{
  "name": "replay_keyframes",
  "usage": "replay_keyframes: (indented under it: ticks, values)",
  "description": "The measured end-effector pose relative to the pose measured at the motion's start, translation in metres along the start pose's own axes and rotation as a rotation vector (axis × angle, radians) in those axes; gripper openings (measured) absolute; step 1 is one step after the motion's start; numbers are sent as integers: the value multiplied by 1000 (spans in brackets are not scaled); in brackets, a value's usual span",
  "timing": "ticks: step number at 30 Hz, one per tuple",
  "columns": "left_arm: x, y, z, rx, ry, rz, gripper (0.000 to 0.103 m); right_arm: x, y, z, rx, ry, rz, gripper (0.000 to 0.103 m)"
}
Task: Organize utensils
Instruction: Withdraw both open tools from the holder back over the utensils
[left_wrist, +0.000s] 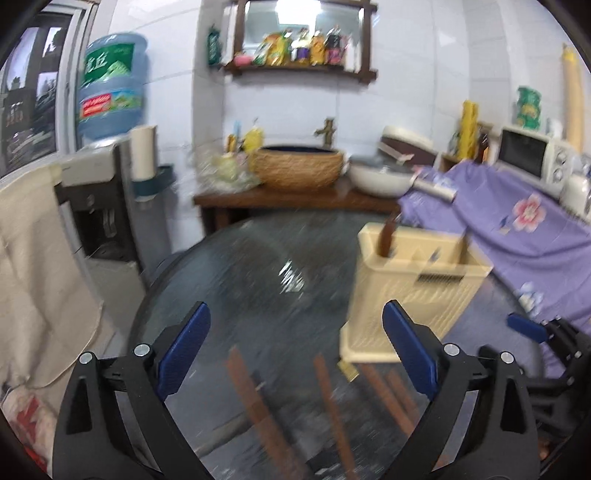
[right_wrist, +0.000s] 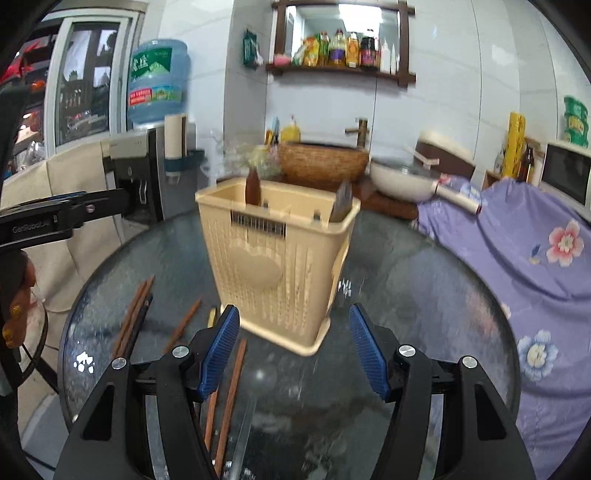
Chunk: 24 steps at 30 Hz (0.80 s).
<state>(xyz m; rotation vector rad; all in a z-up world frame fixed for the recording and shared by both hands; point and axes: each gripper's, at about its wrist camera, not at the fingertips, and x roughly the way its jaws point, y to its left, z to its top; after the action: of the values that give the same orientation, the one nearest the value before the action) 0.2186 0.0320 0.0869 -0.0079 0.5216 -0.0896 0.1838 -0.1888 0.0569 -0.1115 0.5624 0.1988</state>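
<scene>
Utensil holder (right_wrist: 280, 266): cream plastic caddy with perforated walls and an oval boss on the near face; divided into compartments; stood upright on the bench.
Holder contents: a brown wooden handle (right_wrist: 253, 190) in the left compartment; a grey blade-like utensil (right_wrist: 341, 203) leaning in the right compartment.
Chopsticks (right_wrist: 135, 314): brown wooden sticks, lying loose on the bench left of the holder; further sticks (right_wrist: 231, 398) lay below the right jaws' left pad.
Bench (right_wrist: 424, 295): round, dark glass top, speckled with reflections.
Left gripper (left_wrist: 295, 350): jaws apart, holding nothing; blue ribbed pads; blurred chopsticks (left_wrist: 255, 406) lay on the bench between and below the jaws; the holder stood ahead and to the right, behind the right pad.
Right gripper (right_wrist: 293, 350): jaws apart, holding nothing; the holder stood directly ahead, its base just beyond the pads.
Surroundings: purple floral cloth (right_wrist: 535, 258) to the right; woven basin (right_wrist: 325, 160) and white pan (right_wrist: 402, 181) behind; water dispenser (right_wrist: 147, 177) to the left.
</scene>
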Motion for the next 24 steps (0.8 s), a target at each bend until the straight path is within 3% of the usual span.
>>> replay_keyframes:
  ticks: [5, 8, 10, 12, 20, 24]
  values:
    - [13, 31, -41, -31, 114, 57, 90, 18, 4, -22, 21, 113, 7, 60]
    - [22, 44, -61, -62, 179, 58, 75, 24, 9, -30, 6, 146, 8, 60]
    - [29, 49, -72, -75, 228, 48, 59, 29, 12, -35, 2, 171, 12, 60]
    - [36, 50, -81, -69, 266, 40, 53, 34, 13, -39, 8, 195, 21, 60]
    - [56, 42, -95, -37, 326, 42, 31, 51, 12, -52, 43, 282, 43, 55]
    - [63, 41, -95, -37, 340, 34, 29, 54, 14, -54, 33, 302, 40, 52]
